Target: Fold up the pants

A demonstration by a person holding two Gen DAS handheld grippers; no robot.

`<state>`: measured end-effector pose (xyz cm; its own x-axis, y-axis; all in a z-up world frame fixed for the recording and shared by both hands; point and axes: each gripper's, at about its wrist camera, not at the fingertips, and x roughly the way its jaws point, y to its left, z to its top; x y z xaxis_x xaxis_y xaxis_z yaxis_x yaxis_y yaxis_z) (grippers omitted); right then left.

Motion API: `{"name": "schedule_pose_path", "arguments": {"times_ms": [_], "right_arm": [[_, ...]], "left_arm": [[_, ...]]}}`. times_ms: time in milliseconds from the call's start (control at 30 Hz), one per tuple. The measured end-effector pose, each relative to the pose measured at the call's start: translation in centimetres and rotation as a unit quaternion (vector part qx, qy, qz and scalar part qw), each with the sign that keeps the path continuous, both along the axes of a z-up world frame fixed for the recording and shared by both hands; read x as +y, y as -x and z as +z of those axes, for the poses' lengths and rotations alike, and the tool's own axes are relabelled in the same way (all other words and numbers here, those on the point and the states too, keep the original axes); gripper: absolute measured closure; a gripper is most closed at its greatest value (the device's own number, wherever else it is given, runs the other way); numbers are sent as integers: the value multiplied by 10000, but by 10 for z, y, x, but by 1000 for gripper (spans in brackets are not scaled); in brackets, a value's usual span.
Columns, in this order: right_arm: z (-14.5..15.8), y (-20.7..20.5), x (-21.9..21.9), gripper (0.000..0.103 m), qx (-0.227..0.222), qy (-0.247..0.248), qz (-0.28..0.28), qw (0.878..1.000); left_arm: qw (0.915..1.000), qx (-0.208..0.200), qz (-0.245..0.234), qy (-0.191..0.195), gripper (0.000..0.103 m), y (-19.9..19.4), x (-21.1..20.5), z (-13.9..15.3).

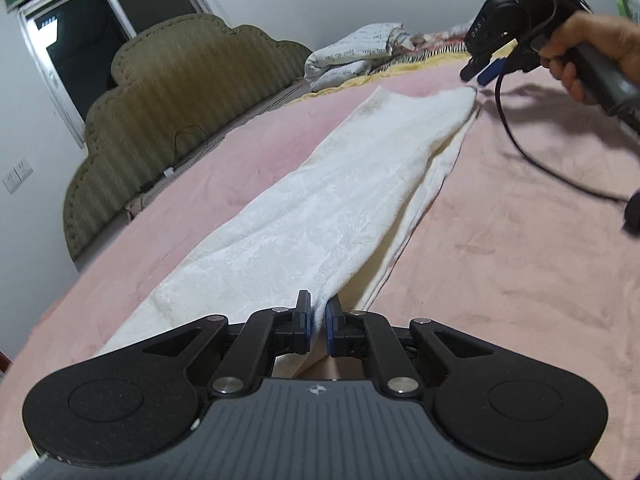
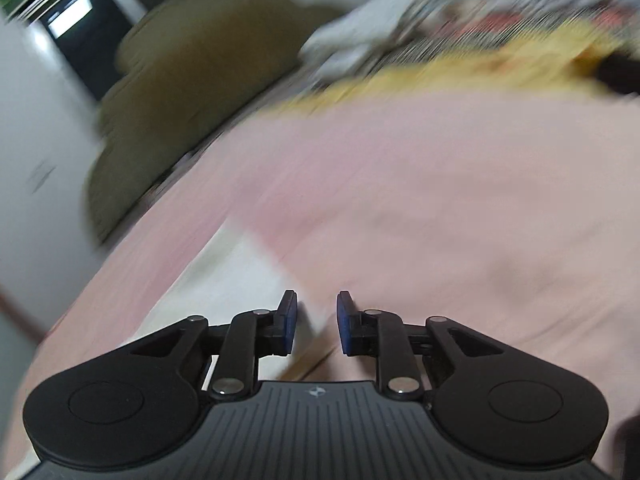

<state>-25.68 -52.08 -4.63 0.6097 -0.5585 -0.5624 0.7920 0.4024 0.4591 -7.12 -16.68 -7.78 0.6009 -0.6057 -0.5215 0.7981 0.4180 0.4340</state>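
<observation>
Pinching one end of the white pants, my left tongs have their blue pads pressed tight on a bunched fold of the cloth, jaws almost together. The pants lie stretched in a long strip across the pink blanket on the bed, already doubled lengthwise, one leg stacked on the other, running away from me toward the far end. Out there my right tongs, gripped in my hand, hang just above the far tip of the cloth. Their jaws stand slightly apart with nothing between them; the right camera's view is smeared with blur and shows only blanket and a white corner of cloth near the pads. A black cable trails from them over the blanket.

The risk, as I judge it: with only one end held, any pull from my left side would drag the strip, skew the stacked legs, or let the loose far end slide and wrinkle. The cable could also snag the cloth.
</observation>
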Motion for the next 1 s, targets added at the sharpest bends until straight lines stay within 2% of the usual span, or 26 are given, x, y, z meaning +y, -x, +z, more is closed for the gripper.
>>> {"name": "schedule_pose_path", "arguments": {"times_ms": [33, 67, 100, 167, 267, 333, 400, 433, 500, 567, 600, 633, 733, 767, 800, 900, 933, 1000], "right_arm": [[8, 0, 5, 81, 26, 319, -125, 9994], [16, -5, 12, 81, -1, 609, 33, 9981], [22, -15, 19, 81, 2, 776, 418, 9961], [27, -42, 32, 81, 79, 773, 1289, 9886], [16, -84, 50, 81, 346, 514, 2320, 9707], [3, -99, 61, 81, 801, 381, 2647, 9602], [-6, -99, 69, 81, 1047, 471, 2682, 9565], [-4, -94, 73, 81, 1013, 525, 2606, 9587], [5, -86, 80, 79, 970, 596, 2375, 9647], [11, -82, 86, 72, 811, 632, 2608, 9599], [13, -82, 90, 64, 843, 621, 2795, 9544], [12, -85, 97, 60, 1027, 653, 3006, 9460], [14, -85, 115, 58, 1721, 1283, 3404, 9154], [18, -81, 117, 58, 1768, 1311, 3378, 9151], [23, -76, 116, 58, 1701, 1246, 3253, 9218], [34, -50, 104, 58, 1094, 1060, 2492, 9564], [35, -39, 98, 58, 858, 854, 2193, 9681], [33, -19, 85, 58, 373, 301, 1776, 9829]], "left_arm": [[9999, 118, 8, 31, 90, -2, 2, 4], [9997, 238, 14, 69, 89, -4, 3, 8], [9993, 342, 20, 137, 86, -5, 6, 12], [9969, 665, -20, 423, 83, -7, 13, 27], [9889, 1107, 15, 986, 62, -15, 24, 47], [9836, 1183, 271, 1337, 44, -27, 30, 56], [9809, 1092, 763, 1415, 36, -42, 29, 57], [9802, 1055, 1026, 1321, 37, -51, 26, 53], [9780, 1191, 1470, 877, 38, -70, 14, 41], [9752, 1499, 1547, 513, 39, -81, 7, 27], [9753, 1591, 1479, 410, 44, -81, 6, 22], [9774, 1593, 1348, 328, 52, -76, 6, 19], [9887, 1191, 865, 267, 55, -56, 10, 23], [9900, 1105, 803, 359, 53, -54, 11, 26], [9895, 1066, 830, 508, 49, -55, 11, 28], [9830, 866, 1313, 942, 36, -62, 15, 30], [9814, 799, 1487, 911, 36, -65, 14, 28], [9817, 771, 1576, 743, 36, -67, 15, 23]]}}
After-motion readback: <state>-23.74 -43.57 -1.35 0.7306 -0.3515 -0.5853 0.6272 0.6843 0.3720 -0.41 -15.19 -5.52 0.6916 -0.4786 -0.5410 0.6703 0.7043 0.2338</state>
